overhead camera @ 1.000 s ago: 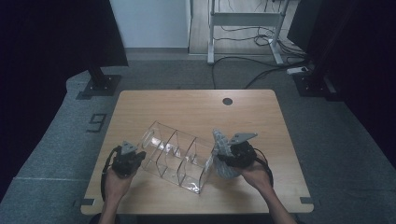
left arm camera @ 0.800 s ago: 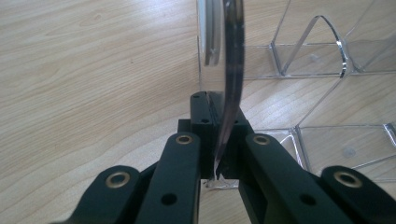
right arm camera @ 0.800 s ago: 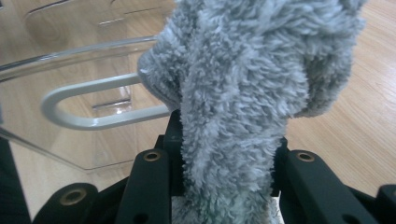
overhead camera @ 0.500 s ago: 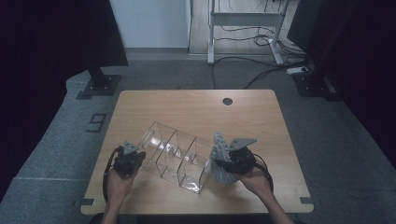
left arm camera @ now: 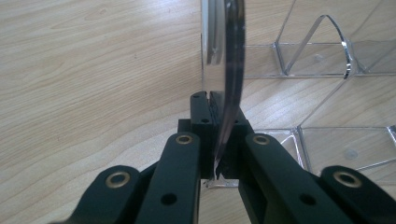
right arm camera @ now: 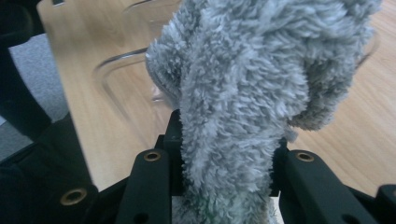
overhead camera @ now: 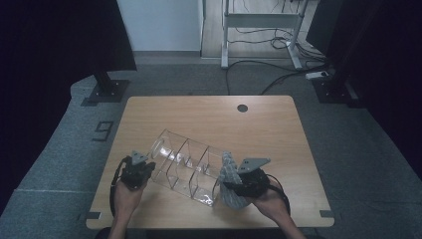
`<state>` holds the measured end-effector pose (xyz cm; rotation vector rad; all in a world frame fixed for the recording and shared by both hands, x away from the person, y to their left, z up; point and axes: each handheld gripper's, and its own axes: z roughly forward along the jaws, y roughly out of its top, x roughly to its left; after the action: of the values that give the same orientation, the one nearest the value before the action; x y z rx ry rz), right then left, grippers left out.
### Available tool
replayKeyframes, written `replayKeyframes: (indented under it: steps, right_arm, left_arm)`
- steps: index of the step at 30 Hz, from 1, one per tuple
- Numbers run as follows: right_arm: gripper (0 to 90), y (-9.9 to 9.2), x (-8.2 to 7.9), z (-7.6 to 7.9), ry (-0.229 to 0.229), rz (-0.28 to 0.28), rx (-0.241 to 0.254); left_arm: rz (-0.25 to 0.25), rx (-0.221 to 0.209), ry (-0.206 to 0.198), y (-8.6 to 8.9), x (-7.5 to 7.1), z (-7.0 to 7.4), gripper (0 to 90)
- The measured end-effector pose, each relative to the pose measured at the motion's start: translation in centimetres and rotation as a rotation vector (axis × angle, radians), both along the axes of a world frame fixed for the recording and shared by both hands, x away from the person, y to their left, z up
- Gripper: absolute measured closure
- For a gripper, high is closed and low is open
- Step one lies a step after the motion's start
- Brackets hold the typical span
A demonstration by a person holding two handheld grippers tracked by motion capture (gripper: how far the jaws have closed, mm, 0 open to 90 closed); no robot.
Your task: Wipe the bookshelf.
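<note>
A clear plastic organizer (overhead camera: 186, 167) with several compartments lies at a slant on the wooden table (overhead camera: 209, 119). My left gripper (overhead camera: 142, 167) is shut on the organizer's end wall (left arm camera: 231, 70), whose thin clear edge runs up between the jaws in the left gripper view. My right gripper (overhead camera: 234, 184) is shut on a fluffy grey cloth (right arm camera: 252, 93). In the high view the grey cloth (overhead camera: 230, 181) bunches against the organizer's right end near the table's front.
A dark round hole (overhead camera: 242, 107) sits near the table's far edge. Bare wood stretches behind and to the right of the organizer. A desk frame and cables (overhead camera: 263, 30) stand on the floor beyond the table.
My right gripper and the cloth have slid a little along the organizer's right end, towards the table's front. The left gripper and the organizer stay put.
</note>
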<state>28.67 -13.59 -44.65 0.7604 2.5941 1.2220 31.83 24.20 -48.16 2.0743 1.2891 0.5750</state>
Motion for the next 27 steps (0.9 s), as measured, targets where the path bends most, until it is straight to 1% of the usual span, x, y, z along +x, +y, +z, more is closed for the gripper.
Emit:
replayKeyframes:
  steps: [8,14,21,27]
  right_arm:
    - [64.5,0.6,-1.7,0.2,-0.001,0.042,-0.001]
    - [64.4,0.9,-2.7,0.3,0.008,0.08,0.013]
    - [64.7,1.1,-2.7,-0.4,0.022,0.08,0.014]
    - [64.7,1.2,-2.5,-1.4,0.037,0.084,-0.013]
  left_arm:
    - [0.008,0.003,0.002,-0.1,0.0,0.0,87.3]
    - [0.012,0.002,0.005,-0.1,0.0,0.0,87.3]
    - [0.006,-0.003,0.006,0.0,0.0,0.0,87.3]
    - [-0.008,-0.007,0.009,0.1,0.0,0.0,87.3]
